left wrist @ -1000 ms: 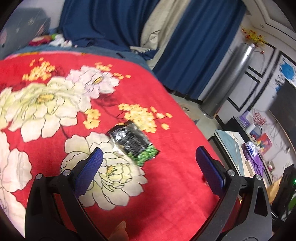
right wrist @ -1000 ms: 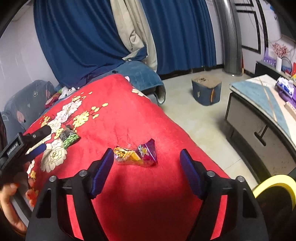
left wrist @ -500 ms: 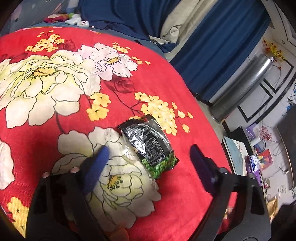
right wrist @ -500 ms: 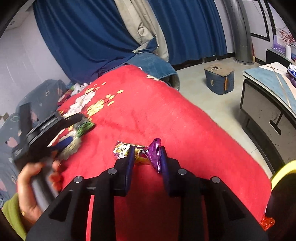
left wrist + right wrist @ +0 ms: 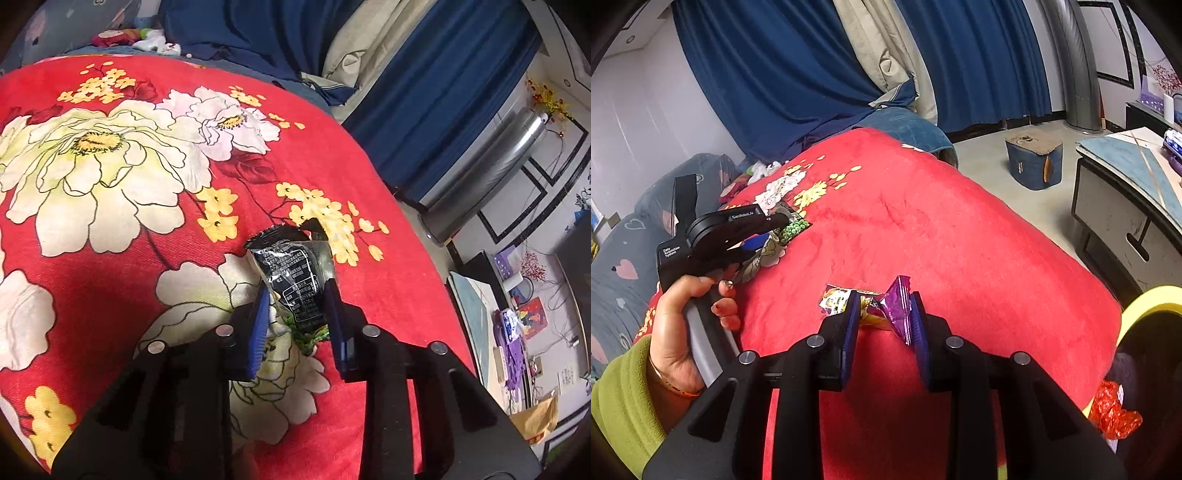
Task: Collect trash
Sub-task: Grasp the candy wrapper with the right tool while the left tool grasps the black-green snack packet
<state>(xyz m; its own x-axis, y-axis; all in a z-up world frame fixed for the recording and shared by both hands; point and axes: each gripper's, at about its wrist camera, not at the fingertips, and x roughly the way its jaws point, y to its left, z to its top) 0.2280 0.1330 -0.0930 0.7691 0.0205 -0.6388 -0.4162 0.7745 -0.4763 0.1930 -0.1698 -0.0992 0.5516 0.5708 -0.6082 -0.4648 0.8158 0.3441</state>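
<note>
Red floral blanket (image 5: 110, 295) fills both frames: at lower centre, the left claw (image 5: 295, 295) is closing around a black snack wrapper (image 5: 295, 280), while the right claw (image 5: 882, 314) pinches a purple-and-yellow wrapper (image 5: 899, 310). Slick, crumpling film could slip free on lifting.

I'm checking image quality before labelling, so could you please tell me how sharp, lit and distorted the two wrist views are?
Left wrist: sharp, with glare on the black snack packet, a shadow on the red blanket, and fisheye-curved edges. Right wrist: sharp on the purple wrapper, evenly lit, with bowed curtains and dark corners.
</note>
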